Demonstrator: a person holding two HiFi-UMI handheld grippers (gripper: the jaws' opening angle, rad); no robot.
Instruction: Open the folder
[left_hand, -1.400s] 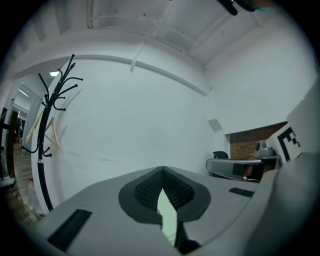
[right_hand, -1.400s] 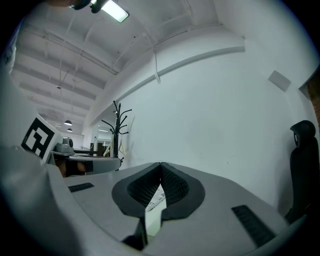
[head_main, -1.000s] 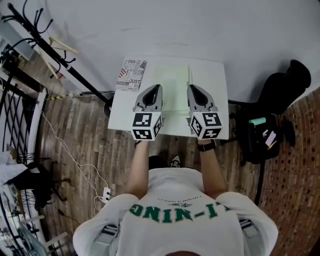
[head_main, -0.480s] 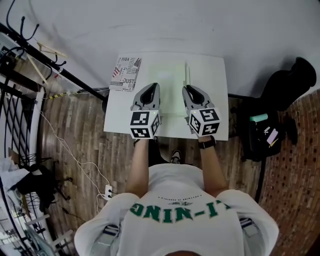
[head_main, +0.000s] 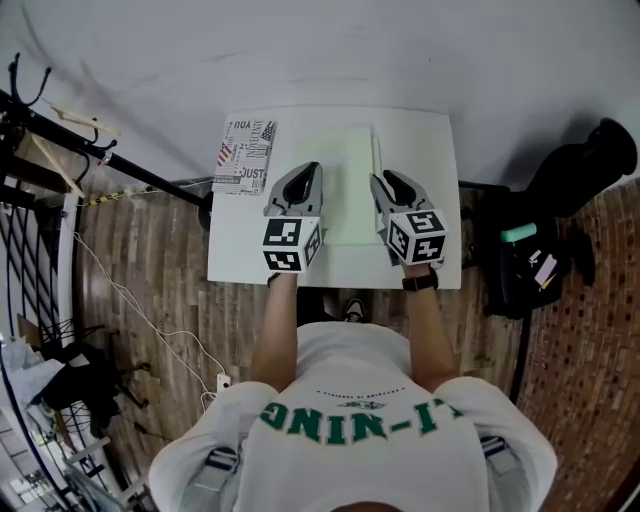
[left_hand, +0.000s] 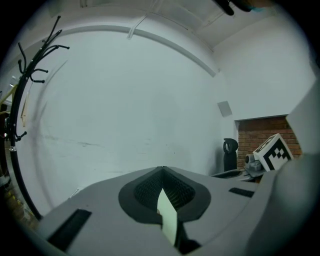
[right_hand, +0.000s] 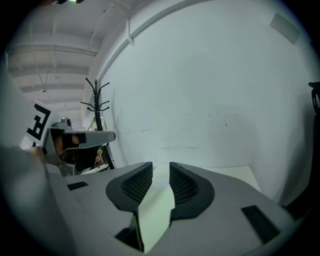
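Note:
A pale green folder (head_main: 348, 190) lies flat in the middle of the white table (head_main: 430, 140). My left gripper (head_main: 312, 168) hovers over the folder's left edge. In the left gripper view its tips (left_hand: 162, 169) meet, so it is shut, and a sliver of green folder (left_hand: 167, 215) shows below them. My right gripper (head_main: 381, 178) is over the folder's right edge. Its jaws (right_hand: 161, 167) have just been opening and stand a little apart, with nothing pressed between the pads. The folder (right_hand: 157, 210) shows beneath the gap.
A printed booklet (head_main: 245, 155) lies at the table's far left corner. A black coat rack (head_main: 60, 120) stands to the left on the wooden floor. A black bag (head_main: 540, 250) sits to the right by the brick floor. A white wall runs behind the table.
Both grippers have come down closer to the table and the folder. The right gripper's jaws have parted a little. The folder's right edge now looks flatter.

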